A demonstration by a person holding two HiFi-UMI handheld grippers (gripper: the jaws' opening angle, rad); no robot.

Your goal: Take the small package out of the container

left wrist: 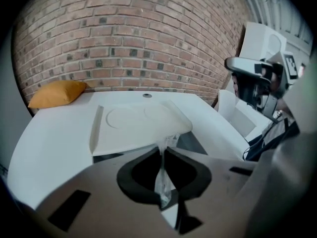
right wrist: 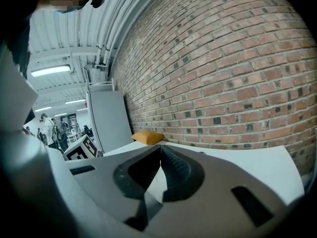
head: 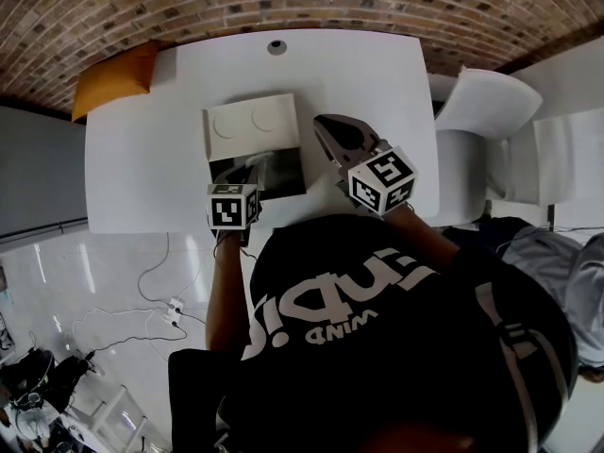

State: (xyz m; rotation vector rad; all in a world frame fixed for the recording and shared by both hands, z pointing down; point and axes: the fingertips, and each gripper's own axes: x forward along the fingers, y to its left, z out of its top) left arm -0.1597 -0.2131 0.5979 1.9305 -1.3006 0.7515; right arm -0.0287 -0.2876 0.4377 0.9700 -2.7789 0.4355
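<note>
A white box (head: 253, 125) stands on the white table (head: 132, 177), its lid folded back and its dark inside (head: 281, 172) facing me. My left gripper (head: 245, 172) reaches into that opening. In the left gripper view the jaws (left wrist: 162, 150) are pressed together on a small clear plastic package (left wrist: 164, 182), whose crinkled top sticks out past the tips in front of the box lid (left wrist: 133, 128). My right gripper (head: 327, 127) hovers over the table just right of the box. Its jaws (right wrist: 160, 147) are shut with nothing between them.
An orange cushion (head: 113, 78) lies at the table's far left corner. A round cable hole (head: 276, 47) sits at the far edge. White chairs (head: 486, 102) stand to the right. Cables and a power strip (head: 170, 305) lie on the floor at left.
</note>
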